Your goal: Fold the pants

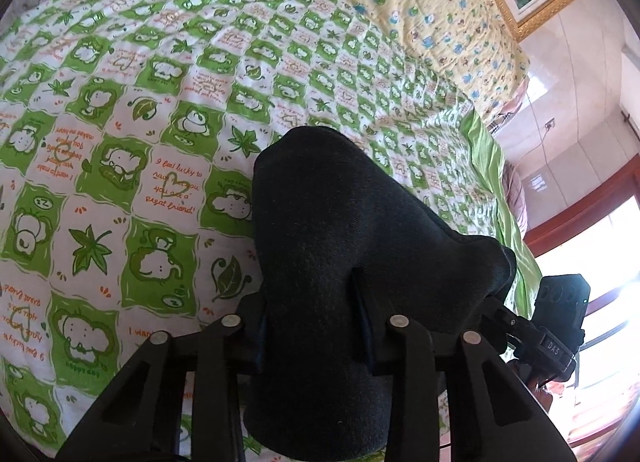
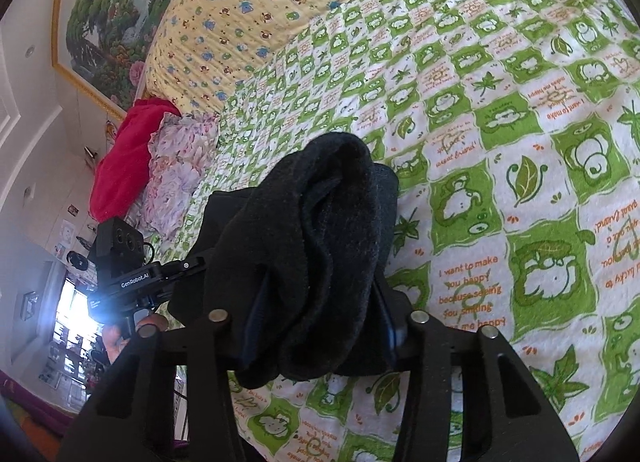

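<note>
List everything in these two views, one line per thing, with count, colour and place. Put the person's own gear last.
pants: 1, black, bunched and held above the bed by both grippers
bedspread: 1, green and white checks with cartoon animals, leaves and orange writing, covers the bed
quilt: 1, pale yellow with small bears, at the far end of the bed
red cloth: 1, red, heaped at the bed's edge
floral fabric: 1, pink and white, beside the red cloth
painting: 1, landscape in gold frame, on the wall
left gripper: 1, black, fingers shut on the pants
right gripper: 1, black, fingers shut on the pants
</note>
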### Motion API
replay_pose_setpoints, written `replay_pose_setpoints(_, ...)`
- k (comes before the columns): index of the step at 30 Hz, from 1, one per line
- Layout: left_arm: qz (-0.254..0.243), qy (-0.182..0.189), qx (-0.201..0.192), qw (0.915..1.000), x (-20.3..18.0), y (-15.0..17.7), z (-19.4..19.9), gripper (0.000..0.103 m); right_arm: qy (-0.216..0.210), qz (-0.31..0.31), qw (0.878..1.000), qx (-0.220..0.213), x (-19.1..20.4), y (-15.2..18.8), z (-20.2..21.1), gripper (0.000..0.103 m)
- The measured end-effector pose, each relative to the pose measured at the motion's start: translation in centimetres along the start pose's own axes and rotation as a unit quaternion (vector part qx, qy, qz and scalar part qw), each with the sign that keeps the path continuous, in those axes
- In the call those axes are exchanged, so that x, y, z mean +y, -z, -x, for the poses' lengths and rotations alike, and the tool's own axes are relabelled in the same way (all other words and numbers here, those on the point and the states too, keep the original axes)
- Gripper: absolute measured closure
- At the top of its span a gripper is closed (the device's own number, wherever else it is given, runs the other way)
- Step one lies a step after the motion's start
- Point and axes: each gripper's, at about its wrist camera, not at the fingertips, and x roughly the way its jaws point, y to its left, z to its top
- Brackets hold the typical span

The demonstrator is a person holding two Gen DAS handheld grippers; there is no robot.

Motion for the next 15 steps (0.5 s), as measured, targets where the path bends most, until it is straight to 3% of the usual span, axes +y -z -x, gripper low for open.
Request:
replay_pose_setpoints(7,0.0,0.012,-0.022,0.9997,-0.6,-0.2,2.6,0.074,-0.005,0.027,1.0,-0.005,2.2,-1.0,0.6,0.06)
replay_pose_setpoints(15,-0.01,-0.012,-0.067,0.9976,-0.4,-0.5,6.9,0.074,-0.028,0.055,0.998,0.001,4.8,-2.2,-0.7,0.061)
